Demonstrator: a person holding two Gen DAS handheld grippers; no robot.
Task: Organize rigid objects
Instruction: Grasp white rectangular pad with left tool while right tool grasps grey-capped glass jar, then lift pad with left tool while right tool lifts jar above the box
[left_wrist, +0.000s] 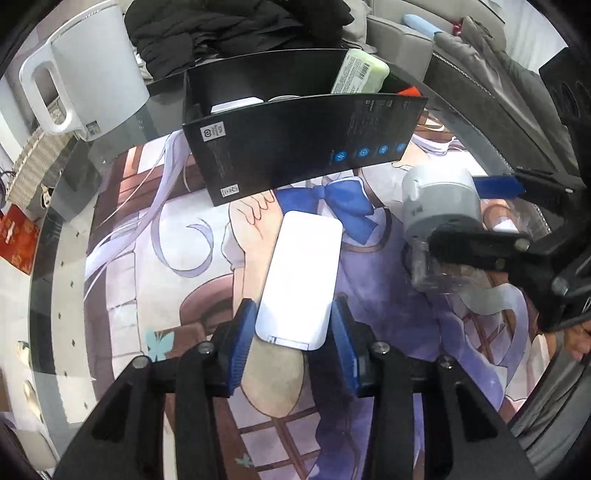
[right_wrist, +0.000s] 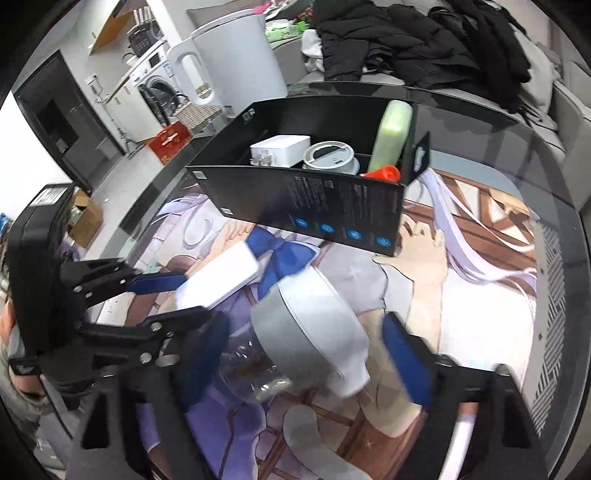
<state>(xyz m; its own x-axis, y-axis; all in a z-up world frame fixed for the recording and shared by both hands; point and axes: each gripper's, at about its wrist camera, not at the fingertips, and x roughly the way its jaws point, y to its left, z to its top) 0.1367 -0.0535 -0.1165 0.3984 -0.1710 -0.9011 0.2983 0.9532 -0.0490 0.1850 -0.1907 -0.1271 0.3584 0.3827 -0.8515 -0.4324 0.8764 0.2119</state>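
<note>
A black box (right_wrist: 310, 206) ahead of both hand-held grippers already holds several items. The left hand-held gripper (left_wrist: 294, 325) pinches a flat white device (left_wrist: 301, 280) on the table (right_wrist: 517, 280). The right hand-held gripper (right_wrist: 314, 354), jaws wide, straddles a grey-capped jar (right_wrist: 295, 339), seemingly ungripped.

The left gripper (left_wrist: 293, 334) pointed steeply downward, its two blue-padded fingers (left_wrist: 242, 341) standing close together, pads pressing both long edges of a flat white slab (left_wrist: 301, 280) held between them. The right gripper (right_wrist: 314, 360) also angled steeply down, its blue fingers (right_wrist: 404, 356) spread wide to either side of a grey-and-white cylinder (right_wrist: 314, 332), apparently without pressing it. In the left wrist view the right gripper's black linkage reached in from the right edge; in the right wrist view the left gripper's frame entered from the left, gripped by a partly visible hand (right_wrist: 9, 325).
</note>
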